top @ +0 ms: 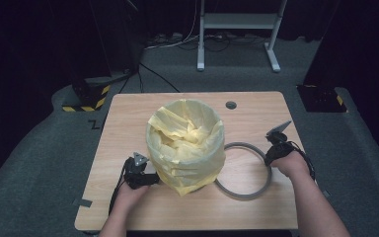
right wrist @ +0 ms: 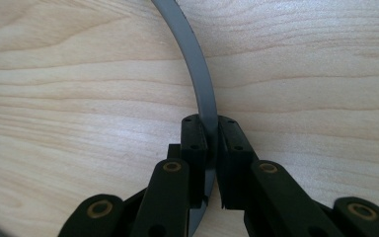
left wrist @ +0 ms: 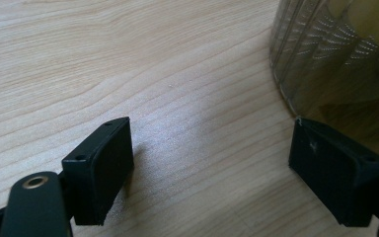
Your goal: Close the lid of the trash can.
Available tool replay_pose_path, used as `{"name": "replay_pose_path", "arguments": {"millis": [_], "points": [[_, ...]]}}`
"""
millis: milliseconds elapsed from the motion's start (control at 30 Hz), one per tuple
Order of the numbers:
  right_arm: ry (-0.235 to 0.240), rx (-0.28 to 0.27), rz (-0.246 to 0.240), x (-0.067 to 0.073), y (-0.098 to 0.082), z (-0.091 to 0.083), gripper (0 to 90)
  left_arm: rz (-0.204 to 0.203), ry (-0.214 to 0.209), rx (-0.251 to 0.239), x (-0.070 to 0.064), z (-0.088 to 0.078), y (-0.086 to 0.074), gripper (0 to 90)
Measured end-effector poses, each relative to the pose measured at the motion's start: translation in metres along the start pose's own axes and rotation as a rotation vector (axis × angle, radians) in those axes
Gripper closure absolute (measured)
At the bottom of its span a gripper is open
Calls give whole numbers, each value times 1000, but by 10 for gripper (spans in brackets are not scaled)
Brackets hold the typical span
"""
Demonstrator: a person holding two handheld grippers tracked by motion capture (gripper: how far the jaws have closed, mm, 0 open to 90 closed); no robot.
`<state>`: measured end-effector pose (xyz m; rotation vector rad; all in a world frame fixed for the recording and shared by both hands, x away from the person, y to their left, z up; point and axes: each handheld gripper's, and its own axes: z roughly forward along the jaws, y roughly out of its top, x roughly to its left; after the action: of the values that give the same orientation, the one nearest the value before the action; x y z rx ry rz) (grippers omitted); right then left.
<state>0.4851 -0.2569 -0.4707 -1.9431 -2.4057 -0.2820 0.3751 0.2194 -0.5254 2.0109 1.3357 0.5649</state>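
A waste bin lined with a yellow plastic bag (top: pixel 186 143) stands in the middle of the wooden table (top: pixel 128 123). A grey ring (top: pixel 246 192) lies flat to its right, partly behind the bin. My right gripper (top: pixel 269 154) is shut on the ring's right rim; in the right gripper view the grey ring (right wrist: pixel 192 59) runs between the closed pads of my right gripper (right wrist: pixel 211 143). My left gripper (top: pixel 150 178) rests low against the bin's left base, open. In the left gripper view my left gripper (left wrist: pixel 209 163) has its jaws wide apart over bare wood, with the bin's wall (left wrist: pixel 335 59) at the right.
A small round cable hole (top: pixel 231 104) sits near the table's far edge. Beyond the table, a white desk frame (top: pixel 237 29) and cables lie on grey carpet. Black-and-yellow striped bases (top: pixel 86 101) stand at the far left and right.
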Motion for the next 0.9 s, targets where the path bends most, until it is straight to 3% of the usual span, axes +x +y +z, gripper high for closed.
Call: {"name": "replay_pose_path", "arguments": {"millis": [333,533,900], "points": [[114,5,69,-17,-3,-12,840,3,-5,2,1,-1,0,170],[163,-9,103,-29,-6,-18,842,-18,-26,0,6,-2,-1,170],[210,-55,120,-44,-17,-42,842,-44,-41,-4,13,-4,-2,161]]}}
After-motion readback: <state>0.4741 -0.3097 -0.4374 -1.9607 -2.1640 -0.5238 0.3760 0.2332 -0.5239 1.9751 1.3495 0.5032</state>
